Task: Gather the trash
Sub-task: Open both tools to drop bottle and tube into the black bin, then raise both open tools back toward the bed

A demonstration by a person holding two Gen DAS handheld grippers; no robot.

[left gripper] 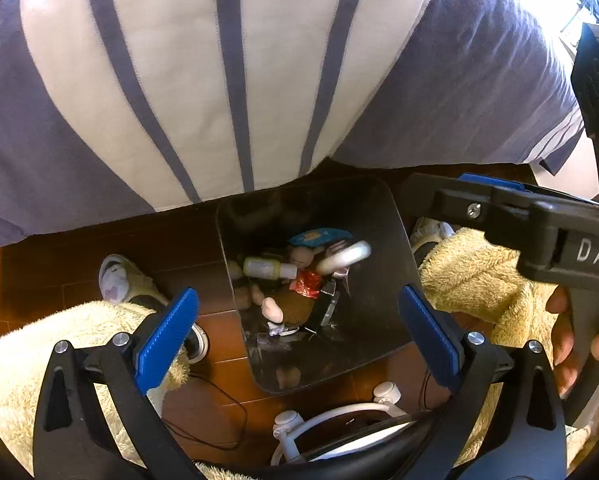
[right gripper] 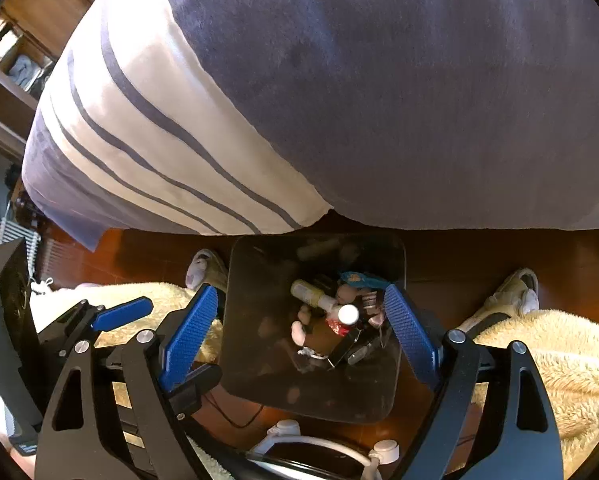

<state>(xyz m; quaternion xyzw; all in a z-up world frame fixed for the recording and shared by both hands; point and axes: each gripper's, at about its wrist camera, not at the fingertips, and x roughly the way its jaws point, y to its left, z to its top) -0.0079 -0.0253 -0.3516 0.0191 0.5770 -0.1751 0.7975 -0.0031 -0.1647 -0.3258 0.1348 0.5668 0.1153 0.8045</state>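
A dark trash bin (left gripper: 383,240) stands on the wooden floor below both grippers; it also shows in the right wrist view (right gripper: 255,280). Inside lie a small yellow bottle (left gripper: 265,269), a white tube (left gripper: 345,258), a red wrapper (left gripper: 308,283), a blue wrapper (left gripper: 317,236) and other scraps. The white tube (right gripper: 348,313) appears end-on in the right wrist view, in mid-air over the bin. My left gripper (left gripper: 299,332) is open and empty above the bin. My right gripper (right gripper: 299,332) is open and empty above it too; it also shows in the left wrist view (left gripper: 499,196).
A bed with a purple and white striped cover (left gripper: 227,80) hangs over the bin's far side. The person's legs in fluffy cream trousers (left gripper: 479,272) and light shoes (left gripper: 119,280) flank the bin. A white chair base with castors (left gripper: 339,416) and a thin cable (left gripper: 219,400) lie in front.
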